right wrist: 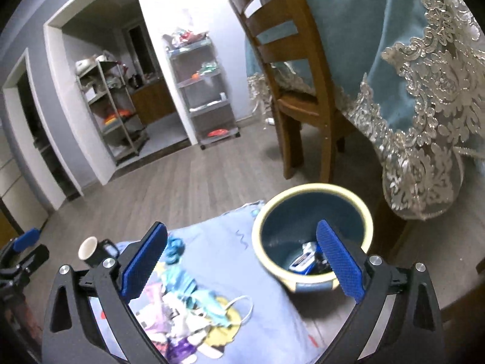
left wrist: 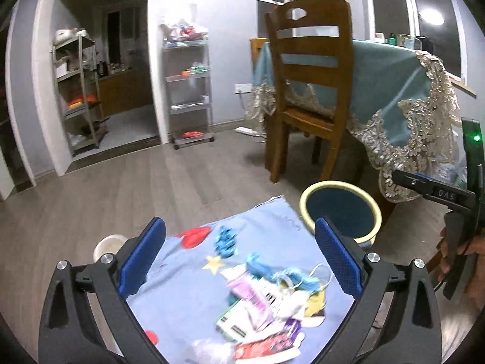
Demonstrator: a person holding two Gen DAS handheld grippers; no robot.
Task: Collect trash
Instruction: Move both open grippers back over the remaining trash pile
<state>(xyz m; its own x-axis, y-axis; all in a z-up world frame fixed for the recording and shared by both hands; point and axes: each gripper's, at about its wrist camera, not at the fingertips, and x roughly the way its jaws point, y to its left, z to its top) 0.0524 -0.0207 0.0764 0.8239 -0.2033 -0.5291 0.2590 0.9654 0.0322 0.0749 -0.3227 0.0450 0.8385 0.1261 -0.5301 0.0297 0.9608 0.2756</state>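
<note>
With both my left claw [left wrist: 239, 244] and right claw [right wrist: 242, 257] wide and empty, loose trash [left wrist: 260, 297] may slip past the bin [right wrist: 312, 236] at right.

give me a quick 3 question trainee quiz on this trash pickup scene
1. True or false: the bin already has something in it.
2. Which lies on the blue cloth? A) a pile of wrappers and scraps B) a pair of shoes C) a laptop
3. Fill in: neither the left gripper nor the right gripper holds anything; the fingers of both are ____.

Key:
1. True: a blue and white package lies at the bottom.
2. A: the trash pile sits on the cloth, beside the bin.
3. Open.
</note>
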